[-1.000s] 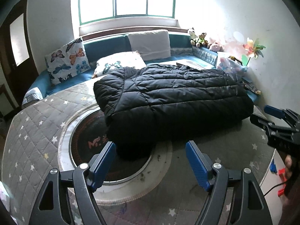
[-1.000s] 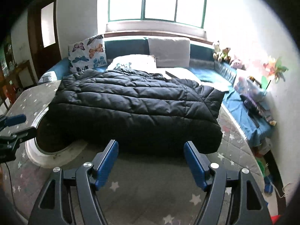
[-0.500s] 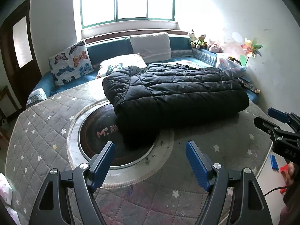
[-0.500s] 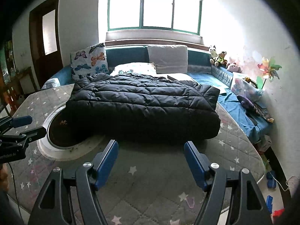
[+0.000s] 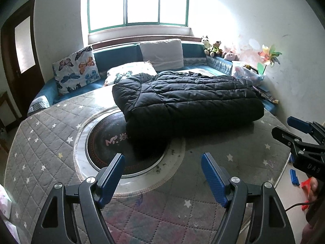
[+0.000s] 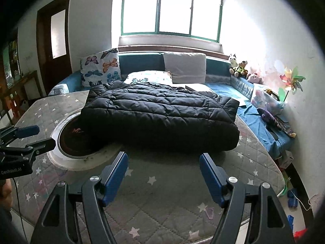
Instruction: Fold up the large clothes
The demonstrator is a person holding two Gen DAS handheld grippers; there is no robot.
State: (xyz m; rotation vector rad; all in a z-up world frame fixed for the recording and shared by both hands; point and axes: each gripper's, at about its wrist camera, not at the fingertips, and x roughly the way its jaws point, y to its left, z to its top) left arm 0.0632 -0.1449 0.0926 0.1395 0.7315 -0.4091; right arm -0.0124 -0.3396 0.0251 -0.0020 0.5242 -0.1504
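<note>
Room interior. A green-framed window (image 6: 170, 10), strongly overexposed, admits daylight through the far wall (image 6: 95, 20), which is white. A dark wooden door (image 6: 53, 40) with a frosted pane stands at left. A blue L-shaped sofa (image 6: 225, 89) runs below the window and along the right wall, bearing a butterfly-print cushion (image 6: 100, 69), a grey cushion (image 6: 184, 67) and soft toys (image 6: 238, 66). A pinwheel (image 6: 290, 81) stands near the right wall. The foreground table carries a grey star-patterned quilted cover (image 6: 162, 193); its round central inset (image 5: 113, 142) is possibly a heating plate.
</note>
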